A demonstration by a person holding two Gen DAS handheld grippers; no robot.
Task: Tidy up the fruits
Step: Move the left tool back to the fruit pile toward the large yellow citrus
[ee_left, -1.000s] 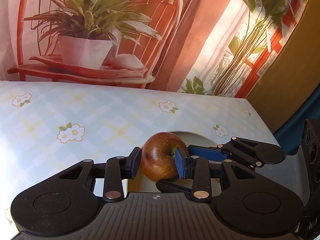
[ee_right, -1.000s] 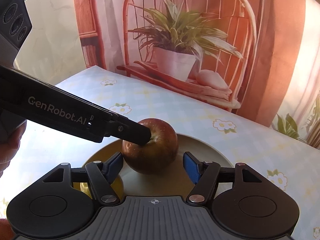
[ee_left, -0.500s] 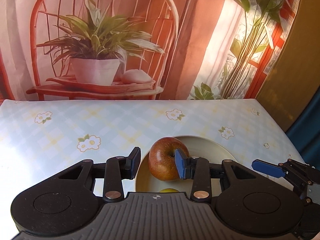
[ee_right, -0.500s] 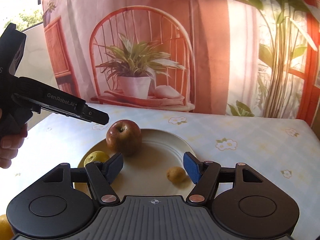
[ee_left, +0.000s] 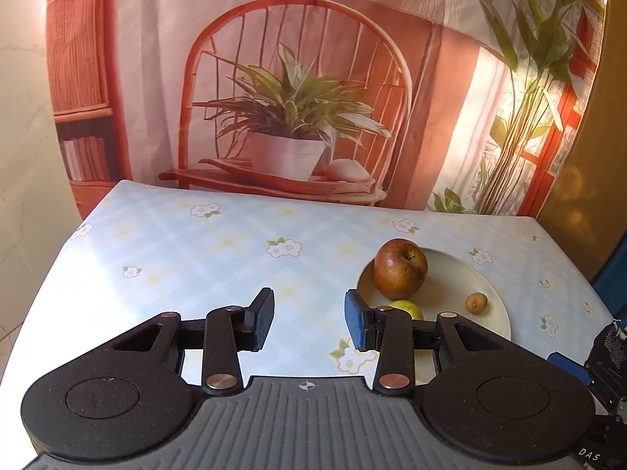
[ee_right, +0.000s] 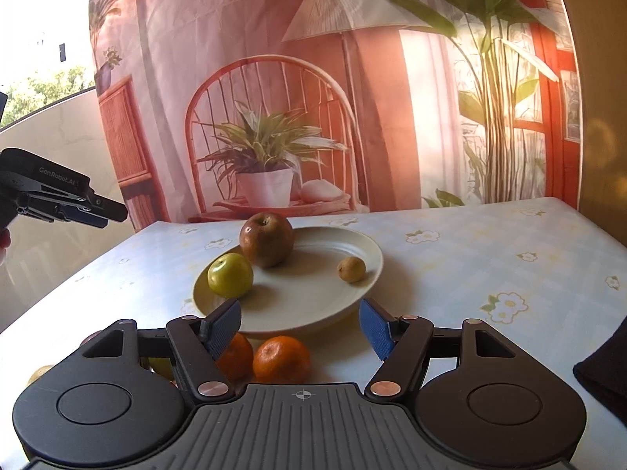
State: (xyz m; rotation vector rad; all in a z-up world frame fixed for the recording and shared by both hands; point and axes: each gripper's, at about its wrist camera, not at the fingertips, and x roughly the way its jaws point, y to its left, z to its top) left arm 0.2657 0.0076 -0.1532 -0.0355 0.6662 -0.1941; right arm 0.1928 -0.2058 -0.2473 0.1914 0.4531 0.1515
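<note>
a cream plate [ee_right: 364, 258] sits on a table covered with a pale blue checked cloth with daisies [ee_left: 188, 258]. on the plate, a red-brown apple [ee_right: 267, 239] stands at the far left rim, a green fruit [ee_right: 230, 275] just in front of it on the left, and a small yellow-brown fruit [ee_right: 351, 269] apart on the right. two oranges [ee_right: 281, 359] lie on the cloth just near the plate's closest edge. the left gripper [ee_left: 308, 320] hovers left of the plate, jaws apart and empty, having just opened a little. the right gripper [ee_right: 299, 325] hovers over the plate's near rim, jaws wide and empty.
</note>
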